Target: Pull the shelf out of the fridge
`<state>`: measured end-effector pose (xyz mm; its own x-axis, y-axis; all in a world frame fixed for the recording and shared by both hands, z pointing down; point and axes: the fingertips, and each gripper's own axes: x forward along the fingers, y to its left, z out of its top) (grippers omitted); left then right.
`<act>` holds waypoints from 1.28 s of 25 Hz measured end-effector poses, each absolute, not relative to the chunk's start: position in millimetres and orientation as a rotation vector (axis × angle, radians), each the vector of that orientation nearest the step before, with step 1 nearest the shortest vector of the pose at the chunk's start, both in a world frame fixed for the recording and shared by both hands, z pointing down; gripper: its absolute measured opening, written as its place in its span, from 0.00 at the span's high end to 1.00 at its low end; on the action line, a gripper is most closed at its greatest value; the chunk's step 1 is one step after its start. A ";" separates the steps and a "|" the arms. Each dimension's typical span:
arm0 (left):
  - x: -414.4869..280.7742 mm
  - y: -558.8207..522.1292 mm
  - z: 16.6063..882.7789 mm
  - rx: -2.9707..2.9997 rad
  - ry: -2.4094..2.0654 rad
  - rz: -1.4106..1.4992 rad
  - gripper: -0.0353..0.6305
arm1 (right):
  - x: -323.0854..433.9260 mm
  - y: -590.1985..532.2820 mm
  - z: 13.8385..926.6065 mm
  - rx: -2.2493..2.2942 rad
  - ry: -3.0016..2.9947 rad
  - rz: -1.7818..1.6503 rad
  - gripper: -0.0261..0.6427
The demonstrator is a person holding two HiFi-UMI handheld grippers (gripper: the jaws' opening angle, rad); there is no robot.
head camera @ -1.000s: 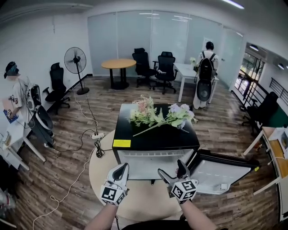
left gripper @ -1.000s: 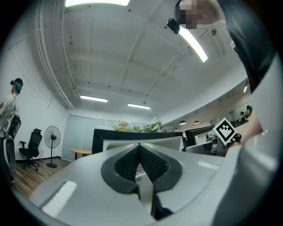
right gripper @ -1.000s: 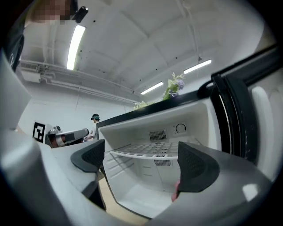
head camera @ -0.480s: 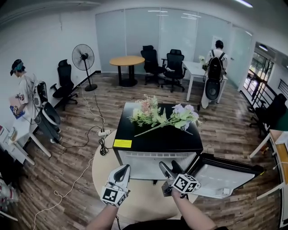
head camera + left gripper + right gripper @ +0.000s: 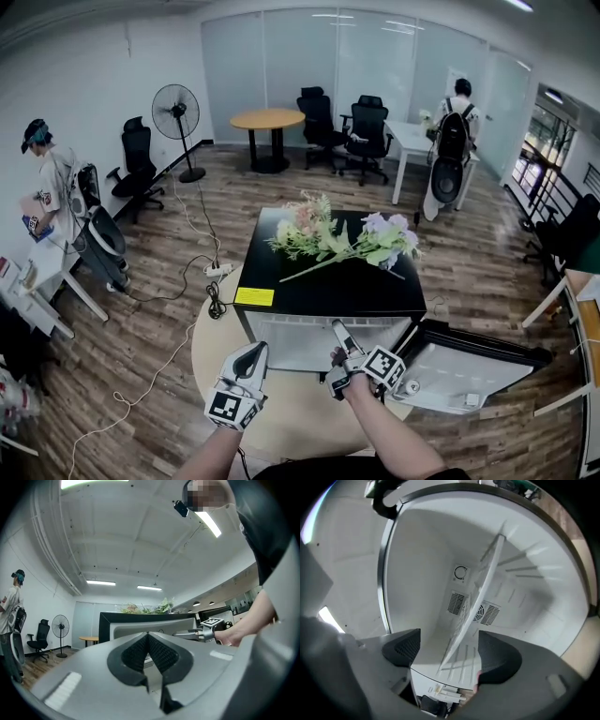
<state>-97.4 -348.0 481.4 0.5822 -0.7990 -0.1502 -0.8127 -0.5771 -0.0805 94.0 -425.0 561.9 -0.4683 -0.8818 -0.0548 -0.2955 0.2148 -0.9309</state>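
Note:
A small black fridge (image 5: 328, 291) stands on a low round table with its door (image 5: 469, 370) swung open to the right. In the head view my right gripper (image 5: 339, 333) reaches into the white opening. The right gripper view looks into the fridge, where the pale shelf (image 5: 480, 597) runs edge-on between the two pads. My right gripper (image 5: 449, 651) is closing around the shelf's front edge, with a gap still on each side. My left gripper (image 5: 251, 352) hangs in front of the fridge at the lower left, and its pads (image 5: 148, 639) are together with nothing in them.
A bunch of flowers (image 5: 342, 239) lies on the fridge top. The round table (image 5: 291, 422) carries the fridge. A cable and power strip (image 5: 211, 272) trail on the floor at left. A fan (image 5: 176, 108), office chairs, a wooden table (image 5: 267, 120) and two people (image 5: 47, 187) stand further off.
My right gripper has moved forward into the fridge opening and turned on its side, and its jaws have narrowed. The left gripper has stayed in place.

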 end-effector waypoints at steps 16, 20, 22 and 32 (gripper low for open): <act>-113.5 -344.8 490.2 -2.666 1.405 0.107 0.95 | 97.5 -463.9 596.7 -1.007 1.617 -1.419 0.64; -115.8 -346.0 491.1 -2.666 1.404 0.102 0.95 | 98.2 -467.4 597.2 -1.030 1.598 -1.432 0.72; -116.5 -346.6 491.9 -2.668 1.404 0.098 0.95 | 97.4 -470.9 594.9 -1.004 1.597 -1.417 0.75; -116.1 -346.5 495.0 -2.682 1.394 0.087 0.95 | 97.0 -473.7 592.9 -0.999 1.542 -1.437 0.90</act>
<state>-116.1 -346.5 495.0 0.5749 -0.8114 -0.1052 -0.8182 -0.5697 -0.0777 97.0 -473.7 592.9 -0.3804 -0.9243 -0.0323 -0.0327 0.0484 -0.9983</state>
